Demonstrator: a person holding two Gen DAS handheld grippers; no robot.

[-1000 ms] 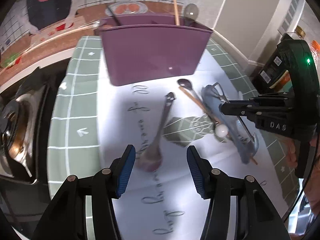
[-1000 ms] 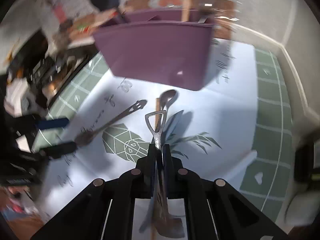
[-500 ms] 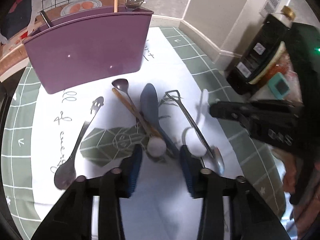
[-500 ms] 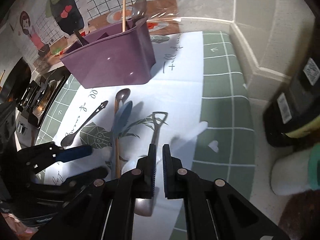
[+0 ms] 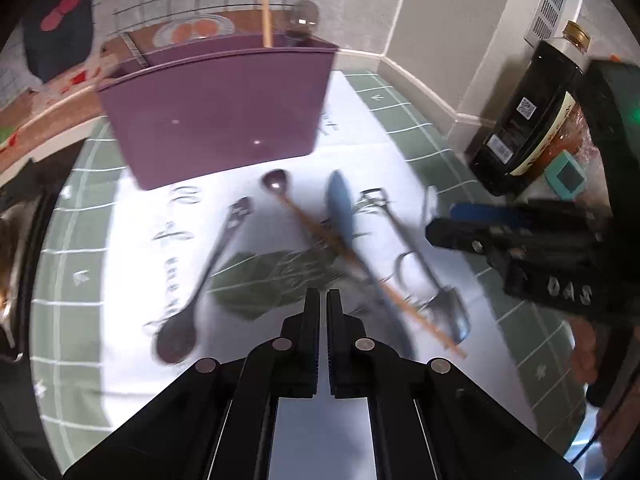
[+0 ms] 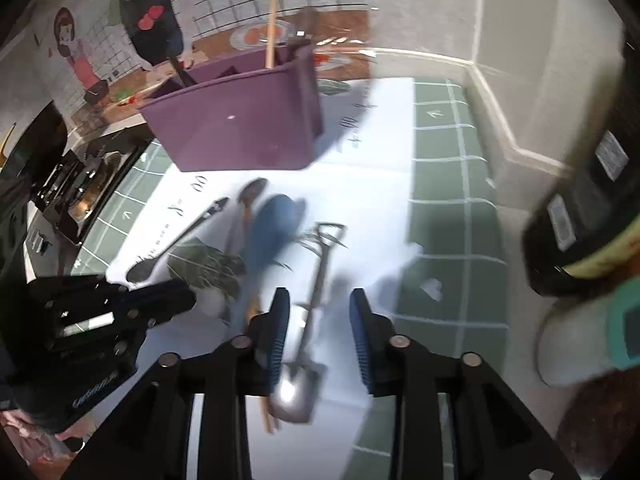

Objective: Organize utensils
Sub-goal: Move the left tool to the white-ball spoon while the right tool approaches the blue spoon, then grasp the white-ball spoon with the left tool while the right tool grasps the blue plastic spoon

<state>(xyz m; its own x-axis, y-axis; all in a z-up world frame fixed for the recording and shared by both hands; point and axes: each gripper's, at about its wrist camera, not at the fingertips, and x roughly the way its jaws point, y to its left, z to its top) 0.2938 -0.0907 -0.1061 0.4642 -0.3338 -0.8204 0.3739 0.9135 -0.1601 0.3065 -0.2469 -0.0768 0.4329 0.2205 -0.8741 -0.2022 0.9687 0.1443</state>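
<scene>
A purple utensil holder (image 5: 224,120) (image 6: 240,128) stands at the back of the mat with a wooden stick and a spoon in it. Several utensils lie on the mat in front: a metal spoon (image 5: 208,268) (image 6: 176,240), a wooden-handled spoon (image 5: 340,252), a blue spoon (image 5: 340,208) (image 6: 272,232) and a shovel-shaped spoon (image 5: 420,264) (image 6: 316,280). My left gripper (image 5: 323,300) (image 6: 188,296) is shut above the mat's green print, and nothing shows between its pads. My right gripper (image 6: 318,316) (image 5: 436,226) is opening, its pads apart on either side of the shovel spoon, which lies on the mat.
A dark sauce bottle (image 5: 524,120) and a teal-lidded container (image 5: 566,176) stand at the right by the wall corner. A stove (image 6: 80,184) borders the mat on the left. The white mat (image 5: 132,240) has a green checked border.
My right gripper let go of the shovel spoon, which now lies on the mat, and its jaws have opened. My left gripper swung right from the metal spoon and closed.
</scene>
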